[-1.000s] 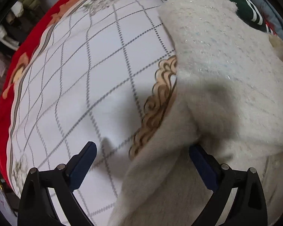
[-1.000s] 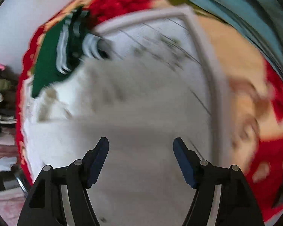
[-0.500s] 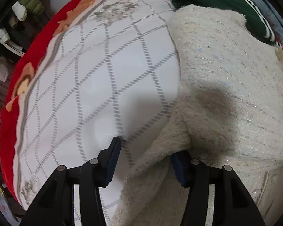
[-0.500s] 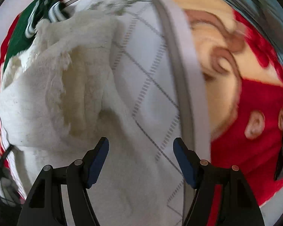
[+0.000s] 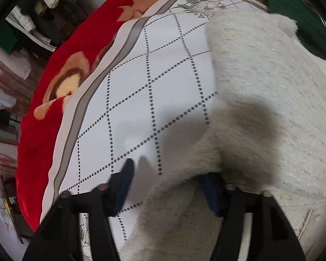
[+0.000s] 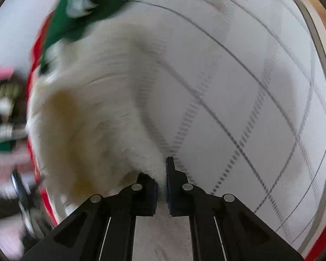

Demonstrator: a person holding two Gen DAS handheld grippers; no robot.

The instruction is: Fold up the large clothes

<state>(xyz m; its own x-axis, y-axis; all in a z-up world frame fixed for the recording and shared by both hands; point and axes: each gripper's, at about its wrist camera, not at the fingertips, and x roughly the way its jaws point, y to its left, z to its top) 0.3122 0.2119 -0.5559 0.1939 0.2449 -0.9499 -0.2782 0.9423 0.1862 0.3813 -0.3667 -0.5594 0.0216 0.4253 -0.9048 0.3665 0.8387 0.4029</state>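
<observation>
right tongs (image 6: 162,187) pinch the cream sweater's (image 6: 93,117) edge.

Readable text: none that I can make out in either of my wrist views.
Labels or brands: none legible.
Numbers or signs: none.
Right wrist view: too blurred for me to read anything.

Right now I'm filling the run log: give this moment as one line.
stage: gripping to fold | cream sweater on checked sheet | right gripper shut on sweater edge | left gripper open, jaws just widened, fabric between
</observation>
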